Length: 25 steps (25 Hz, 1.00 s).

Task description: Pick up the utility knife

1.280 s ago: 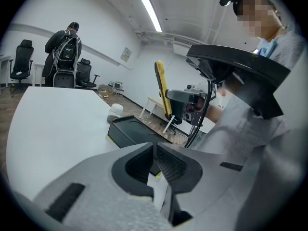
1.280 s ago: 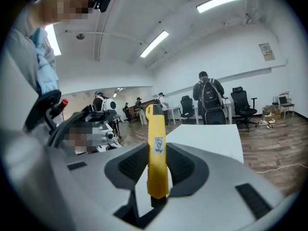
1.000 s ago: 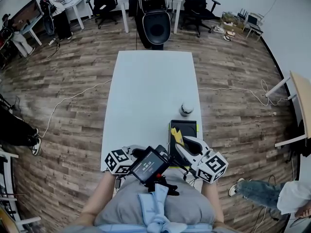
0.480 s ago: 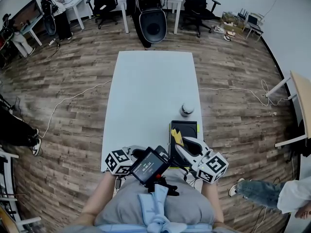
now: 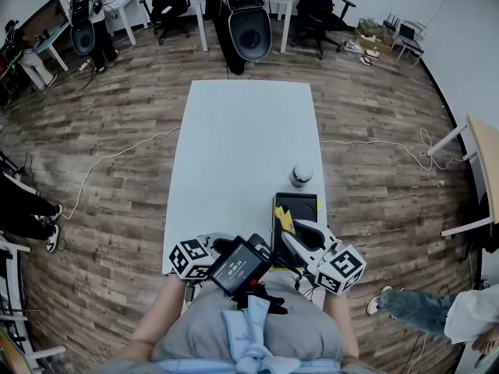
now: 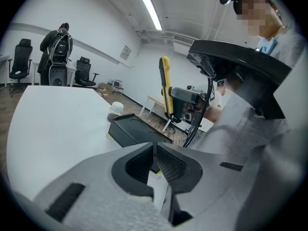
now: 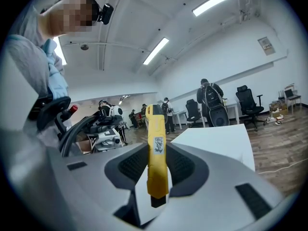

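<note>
Utility knife (image 7: 156, 129), slim, yellow, black-ended, clenched in right hand-held gripper (image 7: 157, 165).

A: What does the head view conceal?
B: The right gripper (image 5: 295, 231) covers most of the utility knife (image 5: 283, 217) and the black tray's (image 5: 296, 203) near end. The counter's (image 5: 234, 146) near edge lies behind the left gripper (image 5: 214, 245).
A: The pale object (image 5: 300, 175) beyond the tray?
B: Too small to identify.
</note>
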{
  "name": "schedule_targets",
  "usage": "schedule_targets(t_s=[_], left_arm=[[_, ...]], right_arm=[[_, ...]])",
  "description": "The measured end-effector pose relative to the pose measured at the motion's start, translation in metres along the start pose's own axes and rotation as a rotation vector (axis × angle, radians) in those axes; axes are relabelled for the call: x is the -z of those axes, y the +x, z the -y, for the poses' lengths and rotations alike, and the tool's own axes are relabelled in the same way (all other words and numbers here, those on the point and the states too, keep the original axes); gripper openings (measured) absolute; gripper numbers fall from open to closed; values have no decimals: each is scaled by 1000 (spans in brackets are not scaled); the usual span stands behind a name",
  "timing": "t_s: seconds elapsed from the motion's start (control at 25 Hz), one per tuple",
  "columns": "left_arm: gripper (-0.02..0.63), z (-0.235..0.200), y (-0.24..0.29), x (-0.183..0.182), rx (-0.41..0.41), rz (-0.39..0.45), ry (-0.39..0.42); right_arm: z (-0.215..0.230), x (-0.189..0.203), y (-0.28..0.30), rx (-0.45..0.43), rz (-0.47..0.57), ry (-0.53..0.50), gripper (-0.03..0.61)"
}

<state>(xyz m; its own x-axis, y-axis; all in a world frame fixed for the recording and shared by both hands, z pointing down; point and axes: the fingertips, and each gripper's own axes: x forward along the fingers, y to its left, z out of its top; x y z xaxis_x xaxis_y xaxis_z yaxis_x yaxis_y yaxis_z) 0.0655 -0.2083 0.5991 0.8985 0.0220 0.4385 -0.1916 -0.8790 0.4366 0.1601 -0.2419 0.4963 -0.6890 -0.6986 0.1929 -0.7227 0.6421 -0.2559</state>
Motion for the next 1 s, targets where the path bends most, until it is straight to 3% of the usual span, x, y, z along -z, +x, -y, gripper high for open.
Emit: schedule_targets(t_s=[1.0], left_arm=[[32,0,3,-1,2,-16,-13]], right_arm=[[3,-2,0,-15,-10,-5,126]])
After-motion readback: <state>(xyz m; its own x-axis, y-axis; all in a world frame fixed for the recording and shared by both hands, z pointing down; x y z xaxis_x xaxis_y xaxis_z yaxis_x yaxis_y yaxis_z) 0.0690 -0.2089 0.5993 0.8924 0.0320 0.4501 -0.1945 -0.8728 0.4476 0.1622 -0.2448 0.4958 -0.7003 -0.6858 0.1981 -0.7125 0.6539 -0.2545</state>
